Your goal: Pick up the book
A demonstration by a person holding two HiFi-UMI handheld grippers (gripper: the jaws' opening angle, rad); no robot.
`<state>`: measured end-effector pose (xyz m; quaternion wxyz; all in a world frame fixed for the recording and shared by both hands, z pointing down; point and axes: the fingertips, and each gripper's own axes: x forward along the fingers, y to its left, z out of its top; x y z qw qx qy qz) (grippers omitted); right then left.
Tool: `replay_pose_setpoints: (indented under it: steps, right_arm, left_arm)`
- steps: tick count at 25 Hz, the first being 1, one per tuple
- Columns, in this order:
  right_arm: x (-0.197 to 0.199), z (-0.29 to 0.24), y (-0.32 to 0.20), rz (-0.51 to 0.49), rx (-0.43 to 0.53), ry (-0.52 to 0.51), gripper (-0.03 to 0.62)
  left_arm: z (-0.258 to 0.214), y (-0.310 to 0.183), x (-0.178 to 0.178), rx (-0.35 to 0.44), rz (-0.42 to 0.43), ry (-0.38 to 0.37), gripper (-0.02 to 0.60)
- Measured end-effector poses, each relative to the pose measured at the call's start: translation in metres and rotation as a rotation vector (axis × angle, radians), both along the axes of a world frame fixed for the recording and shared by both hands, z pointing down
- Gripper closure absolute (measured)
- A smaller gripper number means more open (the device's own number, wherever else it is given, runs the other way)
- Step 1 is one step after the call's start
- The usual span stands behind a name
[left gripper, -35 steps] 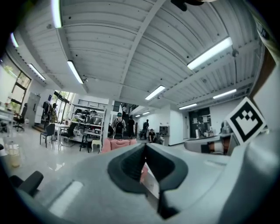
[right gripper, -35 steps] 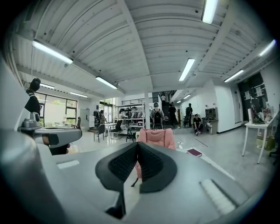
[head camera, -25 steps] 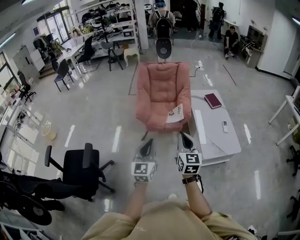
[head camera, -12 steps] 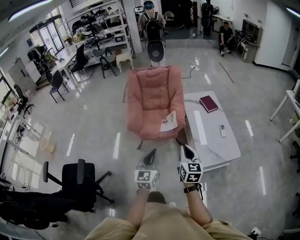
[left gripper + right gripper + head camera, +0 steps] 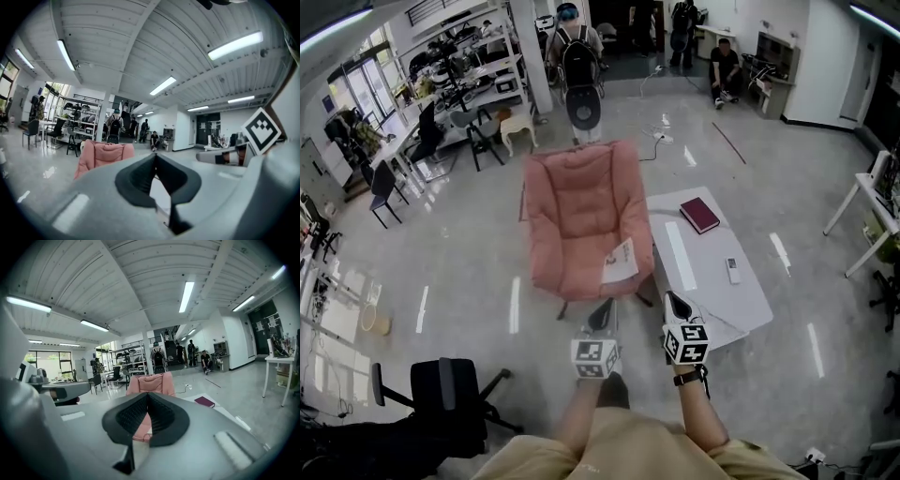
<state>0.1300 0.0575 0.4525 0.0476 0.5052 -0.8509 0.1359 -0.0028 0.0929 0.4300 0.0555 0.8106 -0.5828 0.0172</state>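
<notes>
The book (image 5: 699, 215), dark red, lay flat near the far edge of the white table (image 5: 710, 281), untouched, as we closed in with the left gripper (image 5: 604, 309) and right gripper (image 5: 673, 300) both pressed together and empty. Compared with a second earlier, table and pink chair (image 5: 579, 220) sat nearer to us. We judged the reach itself not yet begun.

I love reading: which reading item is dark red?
The closed book on the white low table; the one on the pink armchair is a white booklet.
</notes>
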Motion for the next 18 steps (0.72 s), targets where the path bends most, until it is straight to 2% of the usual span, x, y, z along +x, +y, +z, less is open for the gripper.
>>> replay_pose_setpoints:
  steps: [5, 10, 14, 18]
  right_arm:
    - [-0.041, -0.017, -0.069, -0.036, 0.018, 0.040, 0.588]
    - [-0.091, -0.020, -0.137, -0.066, 0.024, 0.074, 0.588]
    - [-0.115, 0.003, -0.179, -0.055, -0.017, 0.076, 0.588]
    - [-0.126, 0.036, -0.201, -0.038, -0.070, 0.093, 0.588]
  left_arm:
    - [-0.015, -0.081, -0.025, 0.017, 0.021, 0.026, 0.580]
    - [-0.021, -0.156, -0.065, 0.028, 0.028, 0.042, 0.580]
    - [-0.002, -0.199, -0.098, -0.002, 0.027, 0.029, 0.580]
    - [0.028, -0.230, -0.129, -0.060, 0.025, 0.026, 0.580]
